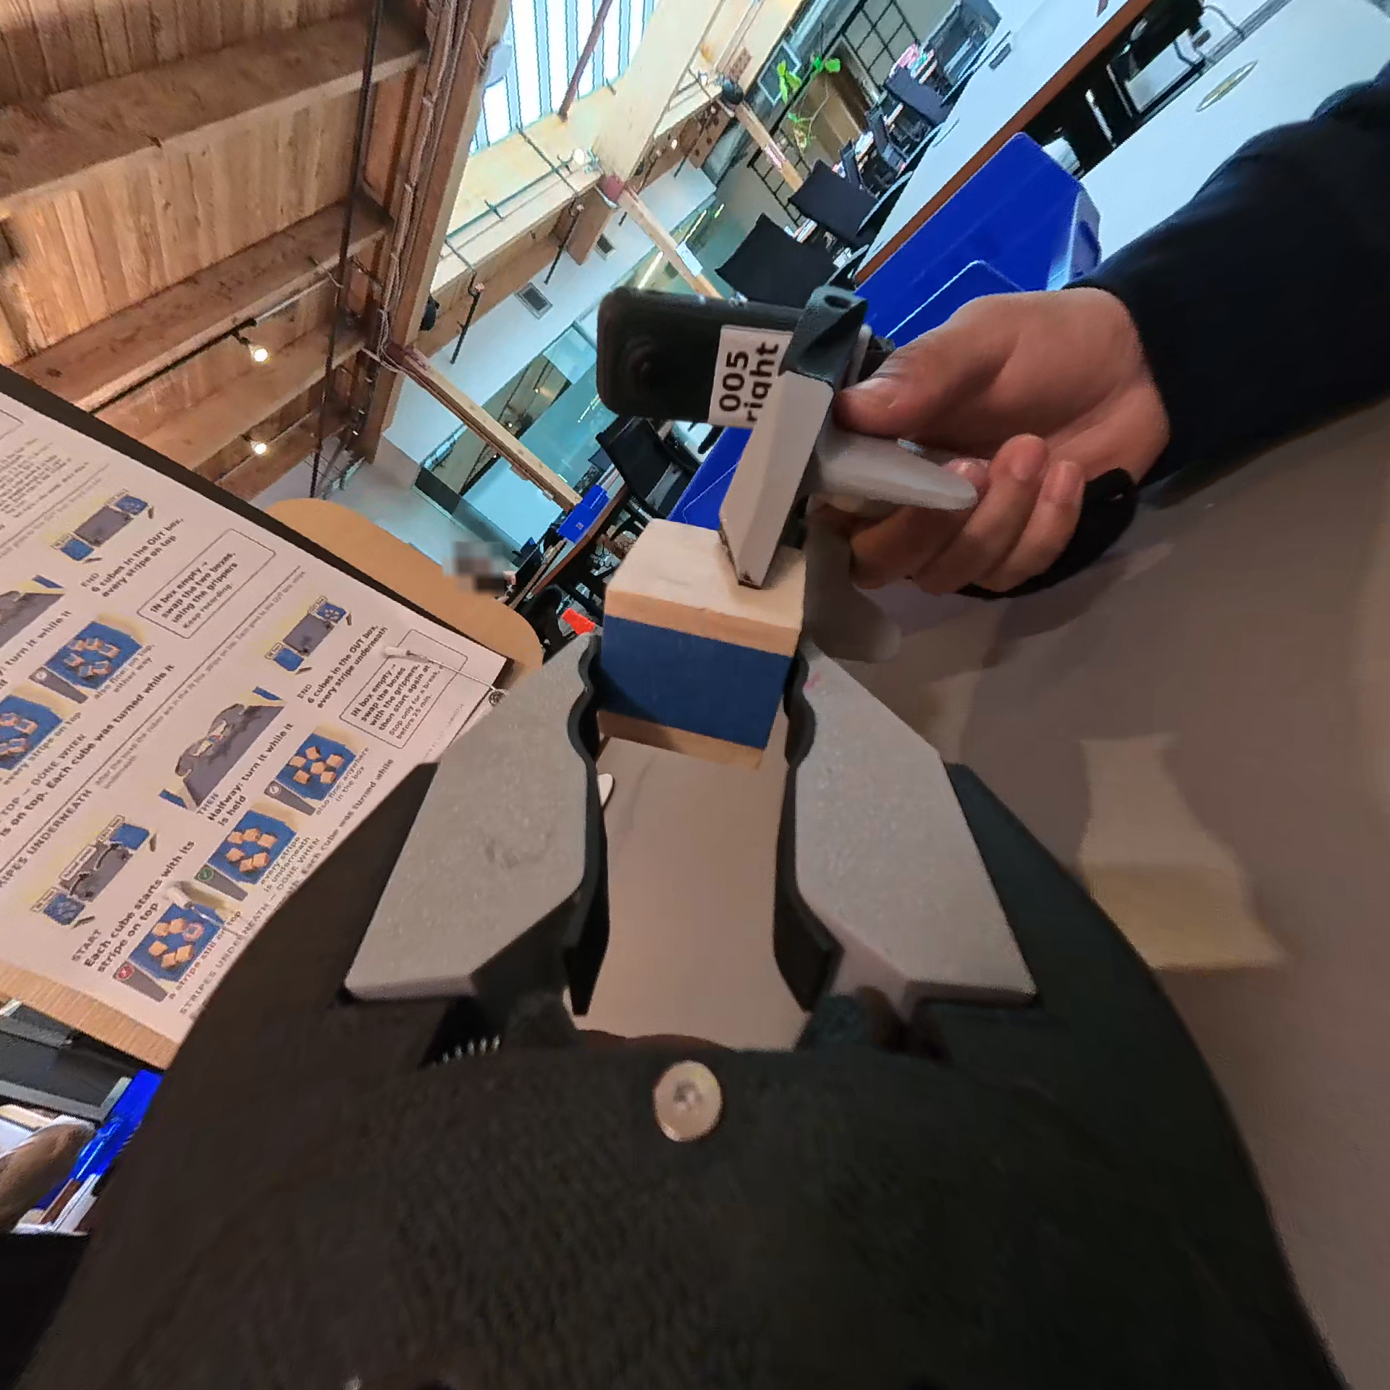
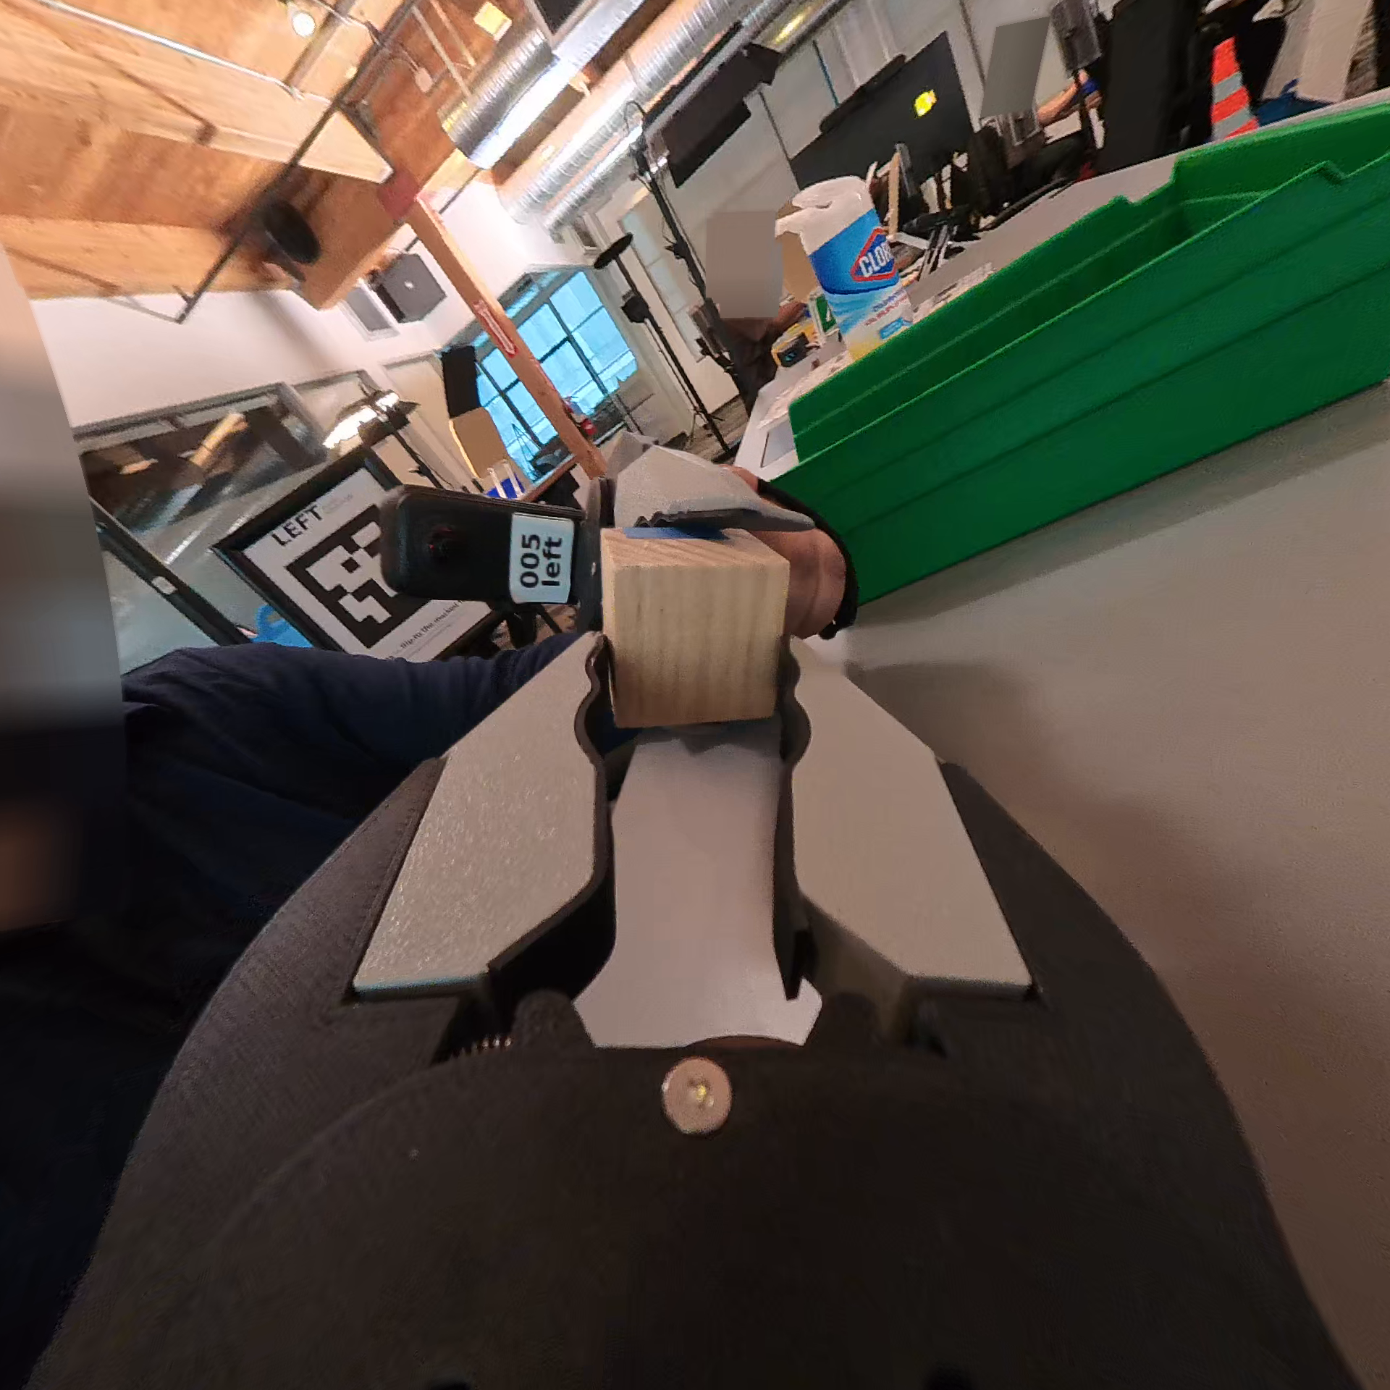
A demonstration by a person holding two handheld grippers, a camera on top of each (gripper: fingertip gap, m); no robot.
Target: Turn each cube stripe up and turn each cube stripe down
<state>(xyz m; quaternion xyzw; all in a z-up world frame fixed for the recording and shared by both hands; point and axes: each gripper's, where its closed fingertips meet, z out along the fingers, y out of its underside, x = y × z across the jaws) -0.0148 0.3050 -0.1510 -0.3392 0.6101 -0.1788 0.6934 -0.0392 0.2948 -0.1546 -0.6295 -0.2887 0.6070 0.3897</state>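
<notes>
One wooden cube [image 1: 696,662] with a blue stripe is held in the air over the grey table [image 1: 1203,677]. My left gripper [image 1: 692,699] is shut on its two sides, with the stripe facing the left wrist camera. My right gripper [image 1: 782,572], held by a hand, comes from the upper right with one white finger [image 1: 775,481] on the cube's top face. In the right wrist view my right gripper [image 2: 692,677] is shut on the cube [image 2: 692,639], which shows a plain wood face. There the left gripper [image 2: 677,526] clamps the cube from above and below.
An instruction sheet on a board [image 1: 188,714] stands at the left. A blue bin [image 1: 978,248] sits behind the hand. Stacked green bins [image 2: 1128,338] and a wipes canister [image 2: 857,271] stand on the table's far side. A marker sign [image 2: 338,572] stands at the left.
</notes>
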